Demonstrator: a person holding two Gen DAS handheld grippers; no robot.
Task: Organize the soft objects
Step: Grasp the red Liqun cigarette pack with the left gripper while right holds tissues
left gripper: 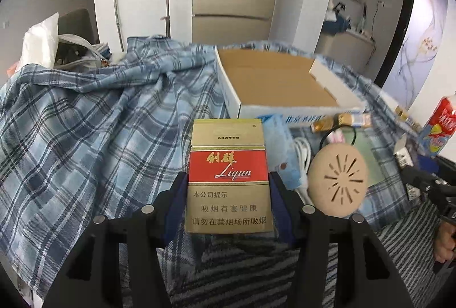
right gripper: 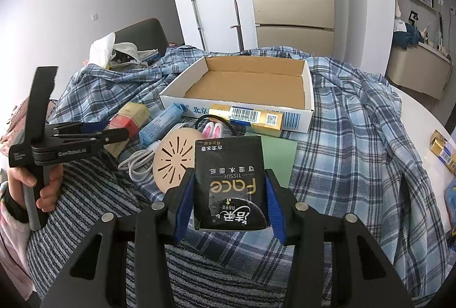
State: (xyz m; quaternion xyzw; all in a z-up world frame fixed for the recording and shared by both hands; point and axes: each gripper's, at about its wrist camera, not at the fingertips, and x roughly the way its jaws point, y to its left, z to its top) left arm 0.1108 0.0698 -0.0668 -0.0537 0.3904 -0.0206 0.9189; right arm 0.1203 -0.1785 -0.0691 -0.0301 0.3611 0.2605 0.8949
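Observation:
My left gripper (left gripper: 228, 177) is shut on a red and gold cigarette pack (left gripper: 228, 165), held upright above the blue plaid cloth (left gripper: 85, 137). In the right wrist view the left gripper (right gripper: 119, 134) shows at the left, a hand on its handle, with that pack (right gripper: 134, 114) between its fingers. My right gripper (right gripper: 229, 174) is shut on a black face-tissue pack (right gripper: 230, 182), its blue pads pressing both sides. An open white cardboard box (right gripper: 176, 98) with a bare brown floor lies beyond both grippers, and its front wall (left gripper: 285, 110) is just past the cigarette pack.
In front of the box lie a beige slotted disc (right gripper: 173, 162), a white cable (right gripper: 136, 162), a blue tissue pack (right gripper: 162, 122), a gold carton (right gripper: 248, 115) and a green sheet (right gripper: 278, 157). A red can (left gripper: 440, 125) stands at the right. Striped cloth (right gripper: 99, 208) lies nearest.

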